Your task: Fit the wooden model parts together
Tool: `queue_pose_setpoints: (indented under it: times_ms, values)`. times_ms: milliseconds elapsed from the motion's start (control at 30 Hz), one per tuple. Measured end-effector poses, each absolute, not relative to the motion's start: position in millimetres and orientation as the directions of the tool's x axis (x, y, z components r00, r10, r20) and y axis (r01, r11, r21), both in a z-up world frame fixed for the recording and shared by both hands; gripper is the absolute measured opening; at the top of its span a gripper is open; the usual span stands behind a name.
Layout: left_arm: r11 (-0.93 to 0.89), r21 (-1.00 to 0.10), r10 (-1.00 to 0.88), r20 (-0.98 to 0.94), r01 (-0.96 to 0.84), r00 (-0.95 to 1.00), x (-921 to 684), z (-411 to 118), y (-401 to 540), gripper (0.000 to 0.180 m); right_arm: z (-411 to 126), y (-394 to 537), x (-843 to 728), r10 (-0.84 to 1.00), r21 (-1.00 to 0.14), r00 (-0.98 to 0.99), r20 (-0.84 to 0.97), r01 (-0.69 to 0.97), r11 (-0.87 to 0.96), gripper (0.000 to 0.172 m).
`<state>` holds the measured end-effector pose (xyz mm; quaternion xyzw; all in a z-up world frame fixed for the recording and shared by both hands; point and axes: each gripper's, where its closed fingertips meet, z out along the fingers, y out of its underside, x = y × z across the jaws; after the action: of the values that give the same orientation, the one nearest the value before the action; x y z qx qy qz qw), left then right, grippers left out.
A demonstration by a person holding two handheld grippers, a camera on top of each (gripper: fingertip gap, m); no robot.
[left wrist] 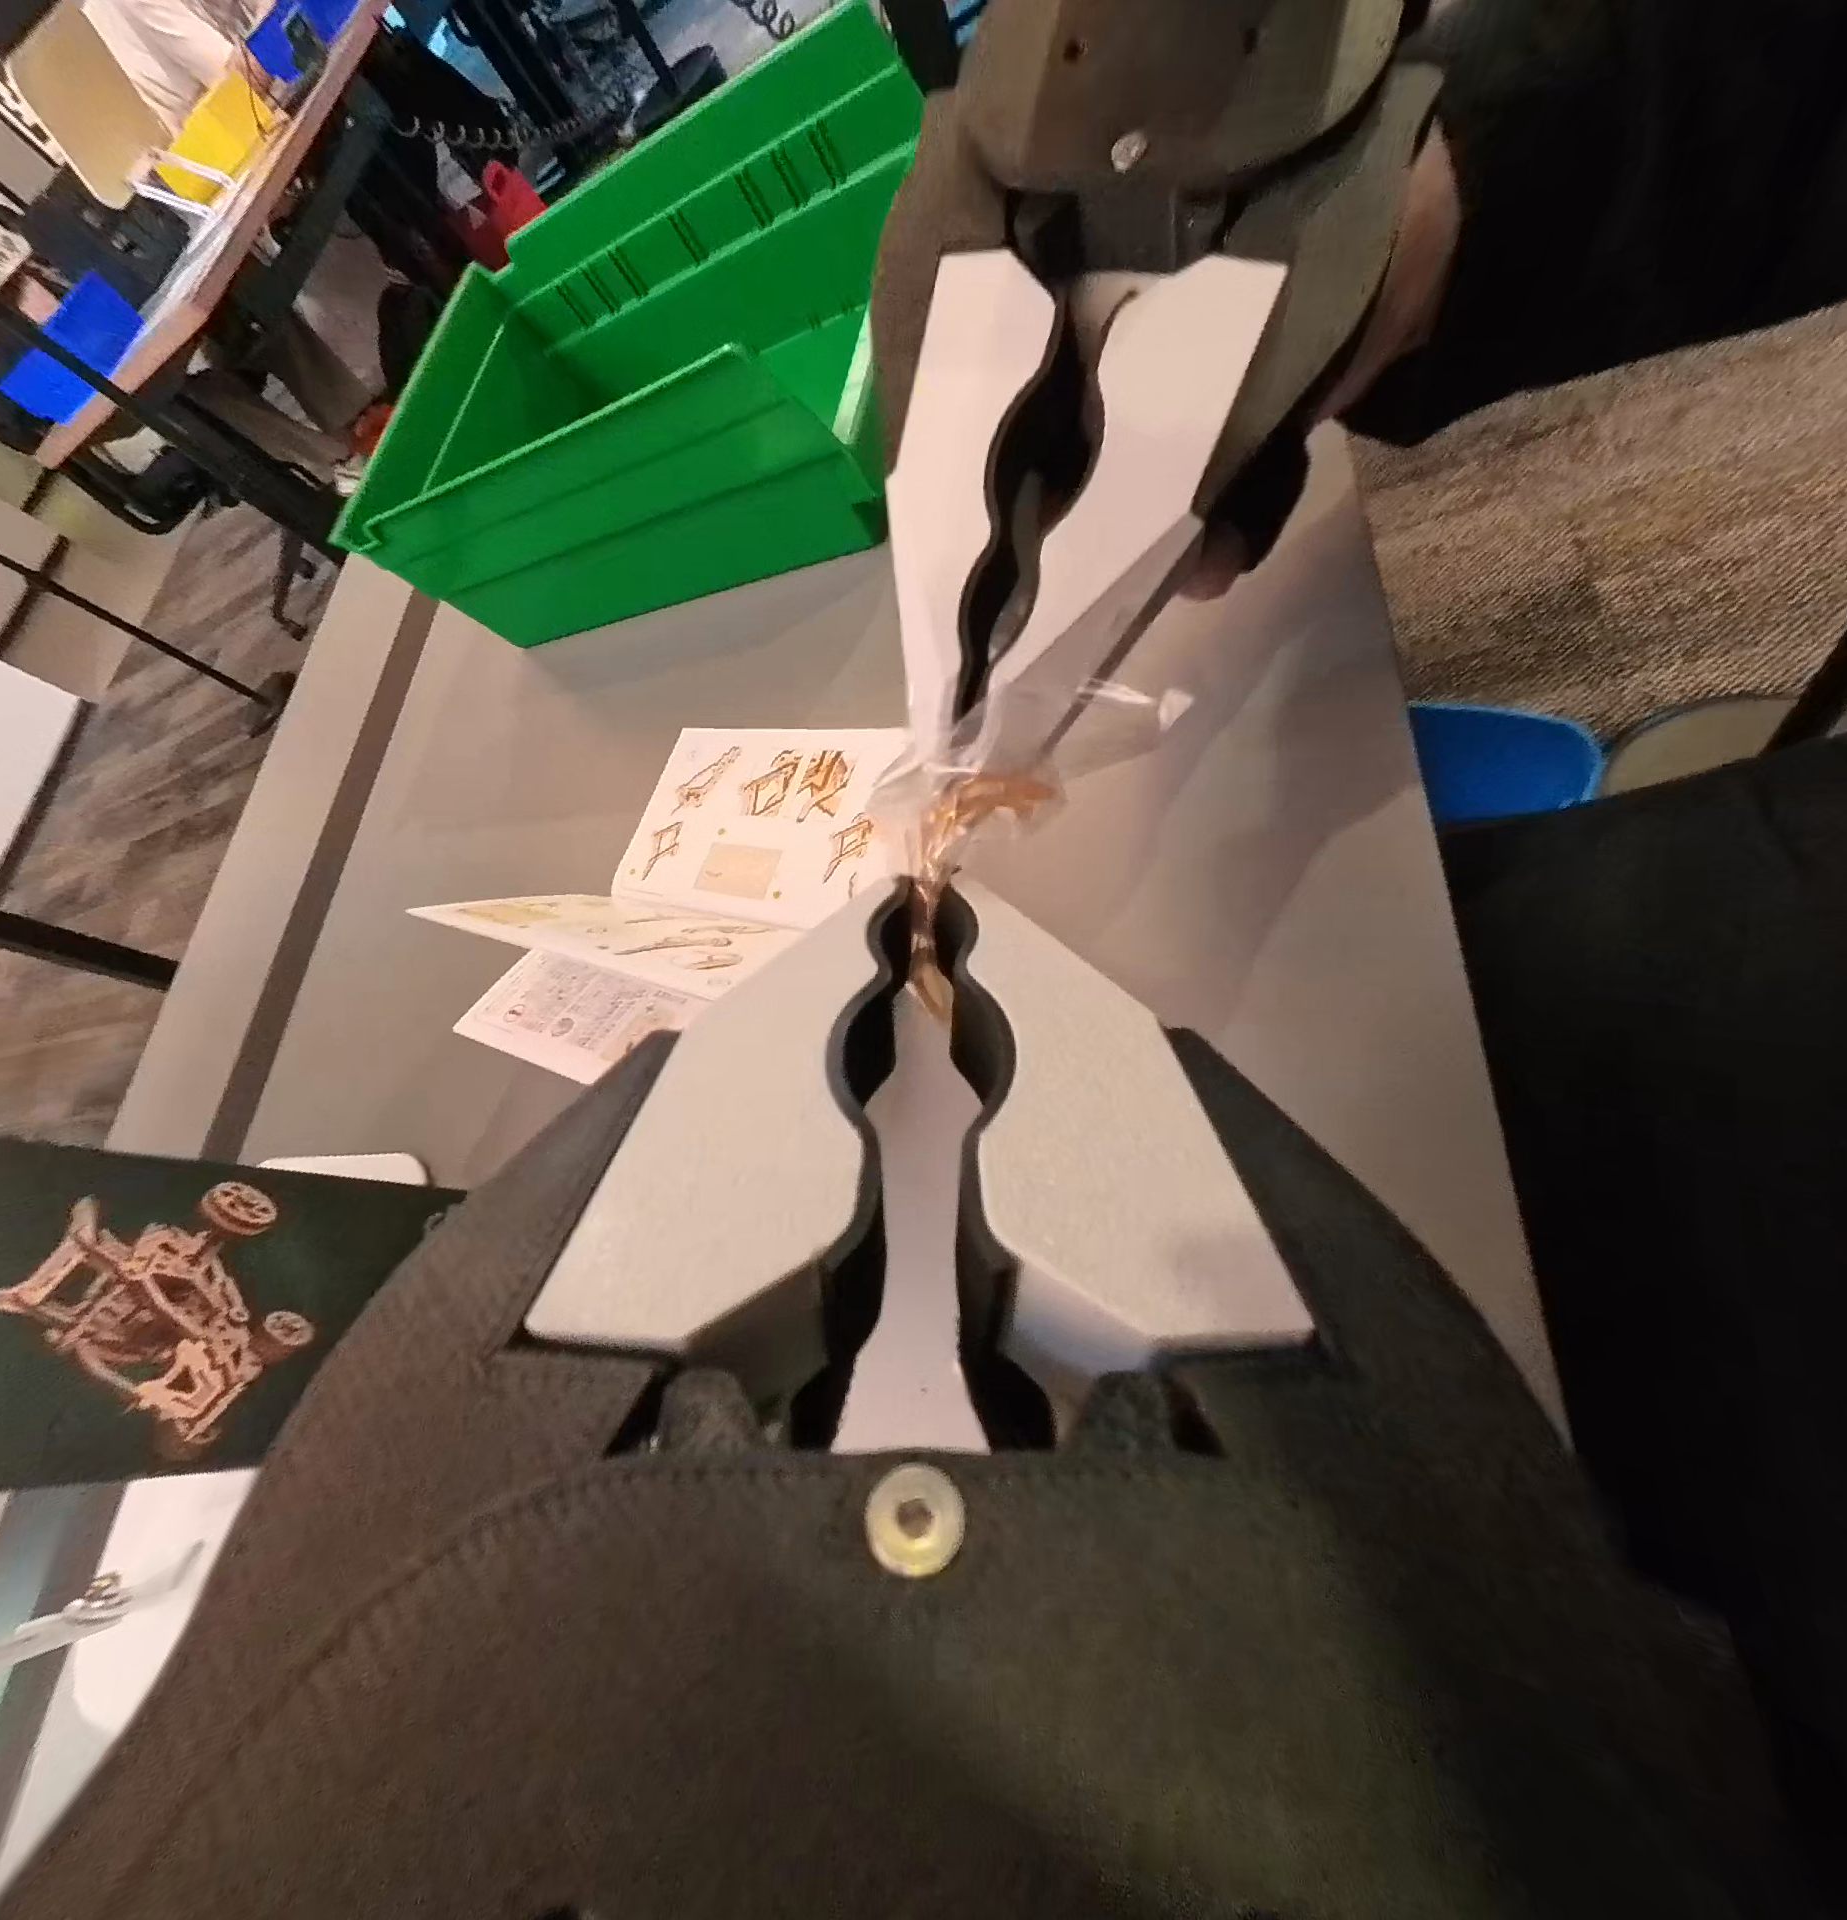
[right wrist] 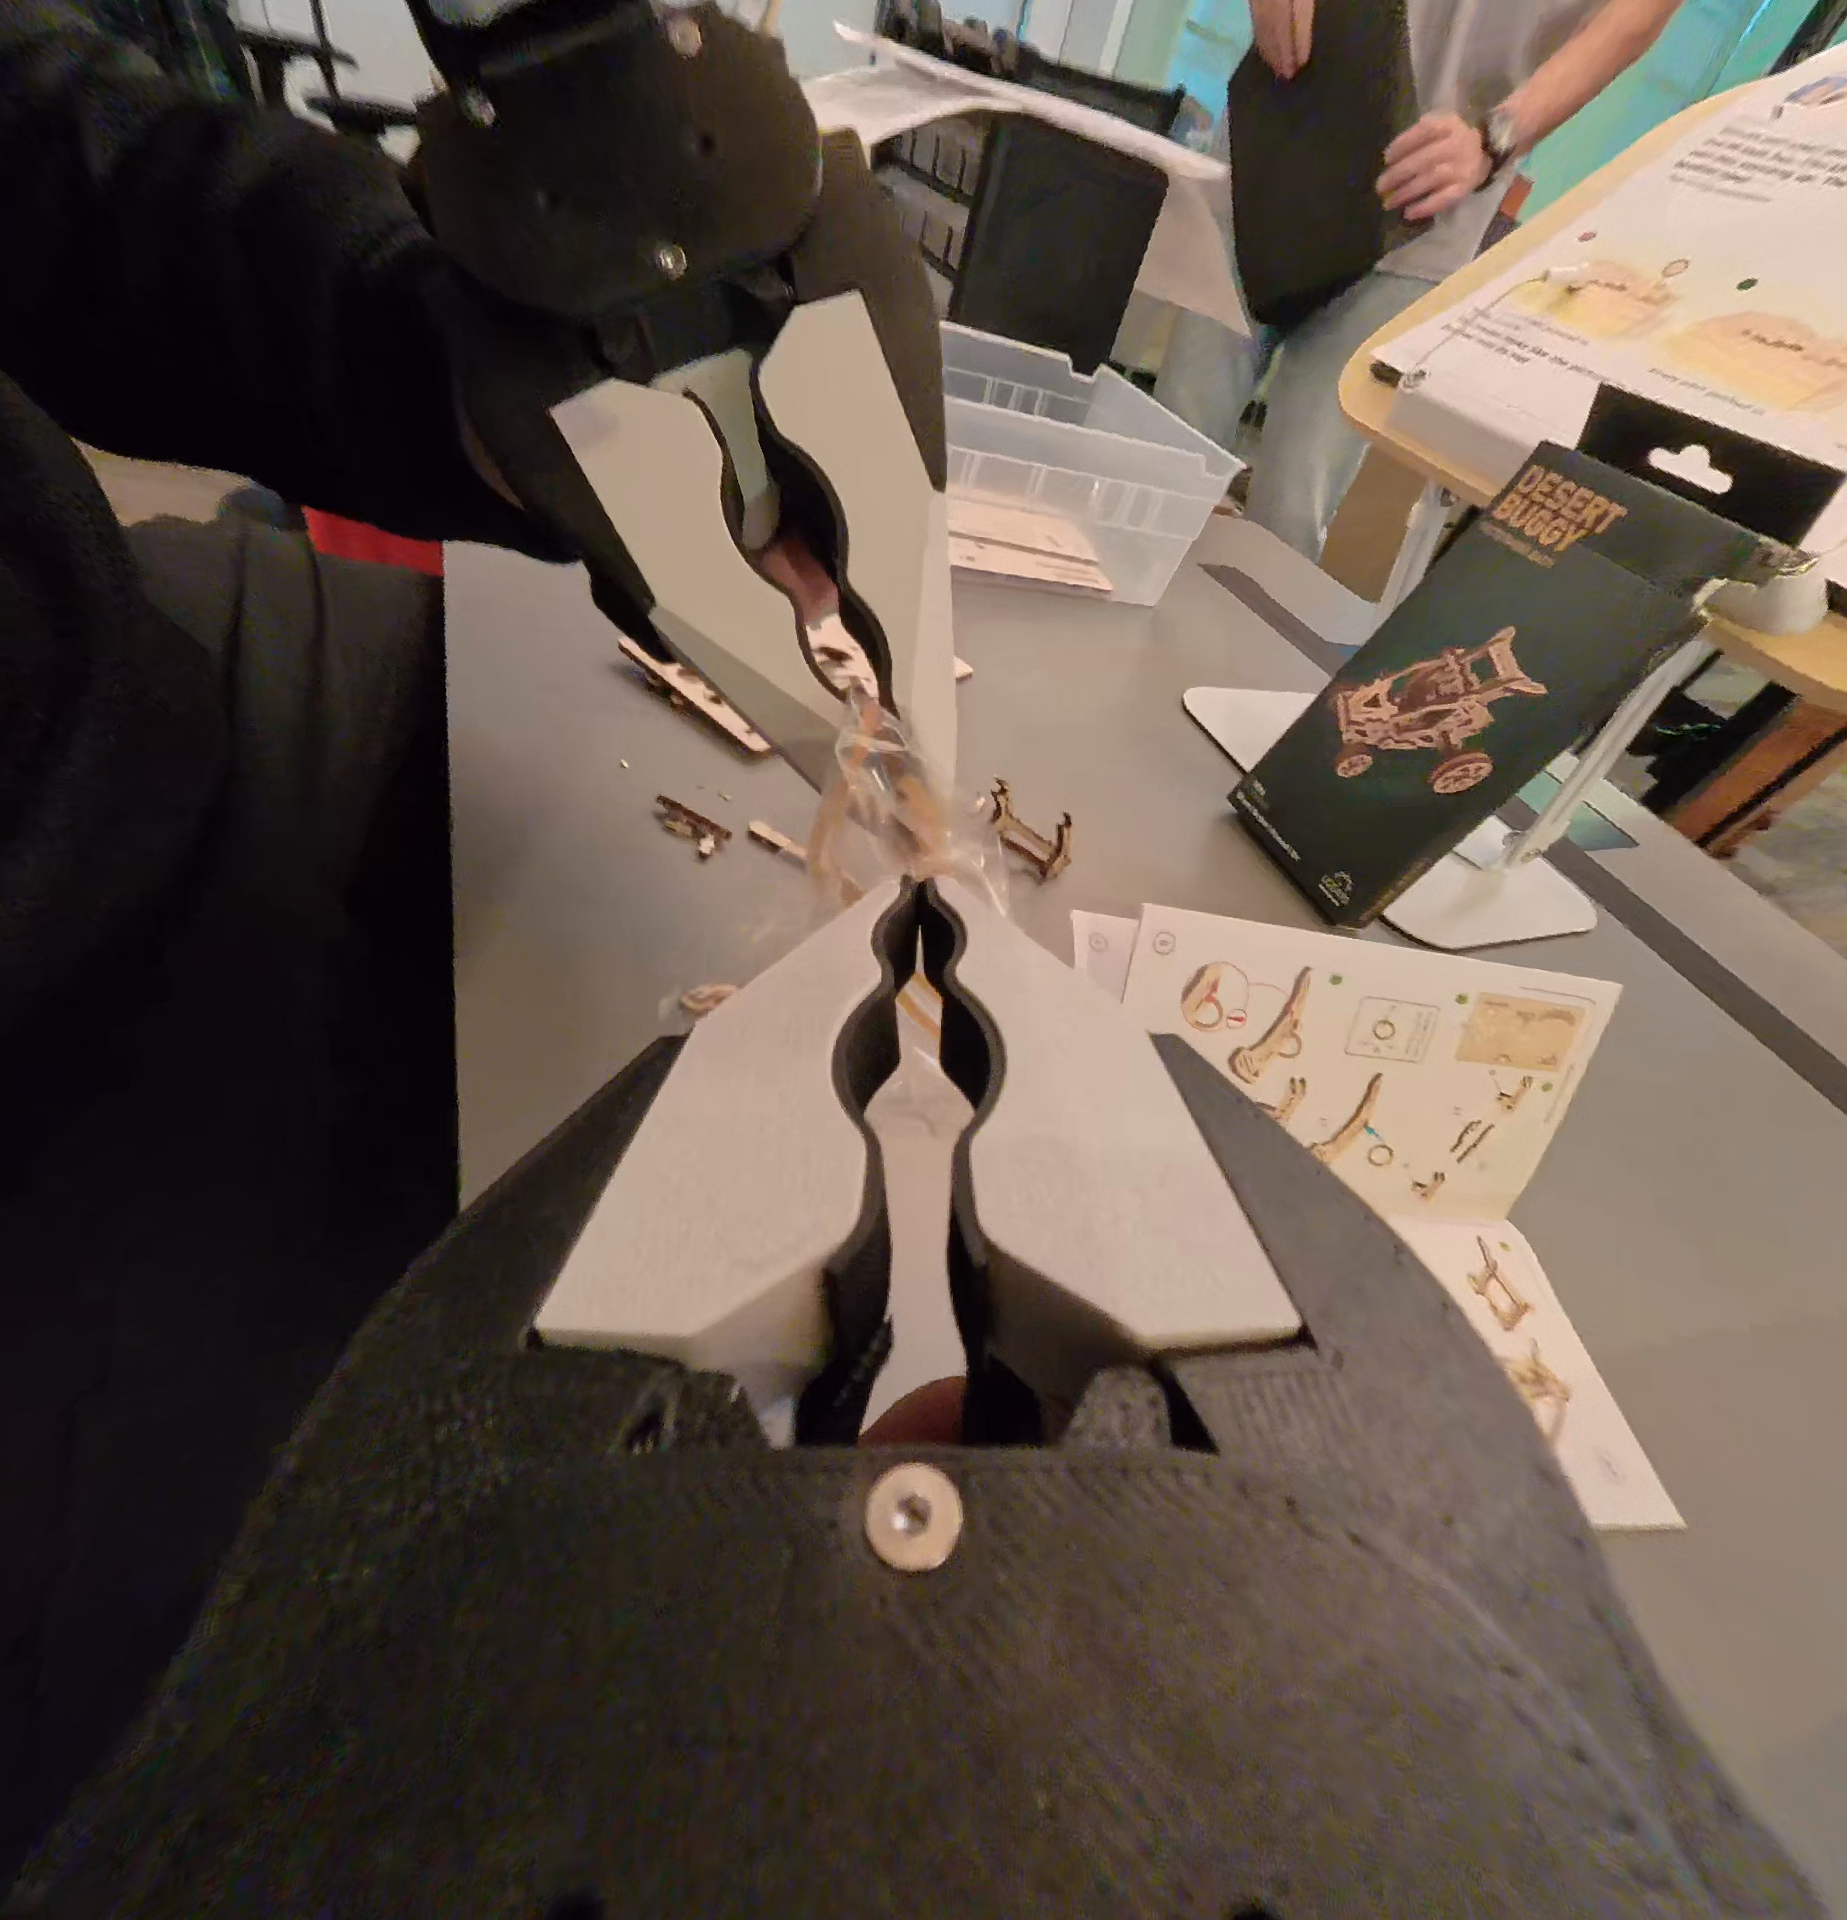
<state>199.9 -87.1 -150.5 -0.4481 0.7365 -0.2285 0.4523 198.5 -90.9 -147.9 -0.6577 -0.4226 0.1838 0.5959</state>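
Note:
A small clear plastic bag (left wrist: 960, 800) with thin tan pieces inside hangs stretched between my two grippers above the grey table (left wrist: 545, 790). My left gripper (left wrist: 924, 896) is shut on the bag's near end; part of the bag runs back between its pads. My right gripper (left wrist: 976, 717) comes in from above and pinches the far end. In the right wrist view my right gripper (right wrist: 917, 889) is shut on the bag (right wrist: 888, 800), and the left gripper (right wrist: 888, 717) pinches its upper end. Loose wooden parts (right wrist: 1028, 831) lie on the table behind.
An open instruction booklet (right wrist: 1366, 1049) lies to the right, and shows in the left wrist view (left wrist: 753, 821). A dark kit box (right wrist: 1470, 707) leans on a white stand. A wooden sheet (right wrist: 690, 696), green bins (left wrist: 628, 416), a clear bin (right wrist: 1075, 478). A person (right wrist: 1366, 156) stands behind.

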Motion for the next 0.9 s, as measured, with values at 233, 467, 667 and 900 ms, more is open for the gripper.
queue_pose_setpoints:
  times_ms: [233,467,667,900]
  values:
    - [0.480,-0.757,-0.875,-0.445,-0.443,-0.189,200.4,-148.8,-88.7,0.000,-144.0,-92.2,194.9,0.782,-0.951,0.573,0.245,0.301,0.078,0.006]
    - [0.484,-0.753,-0.874,-0.438,-0.446,-0.210,202.4,-153.7,-91.8,0.001,-141.7,-88.2,195.3,0.774,-0.953,0.585,0.244,0.292,0.080,0.006]
    - [0.495,-0.740,-0.868,-0.438,-0.455,-0.234,201.2,-156.1,-93.5,0.000,-146.7,-89.6,192.6,0.793,-0.944,0.555,0.253,0.320,0.077,0.002]
    - [0.481,-0.755,-0.877,-0.425,-0.446,-0.225,202.1,-154.5,-92.6,0.000,-146.9,-89.8,193.3,0.801,-0.940,0.540,0.258,0.333,0.079,0.000]
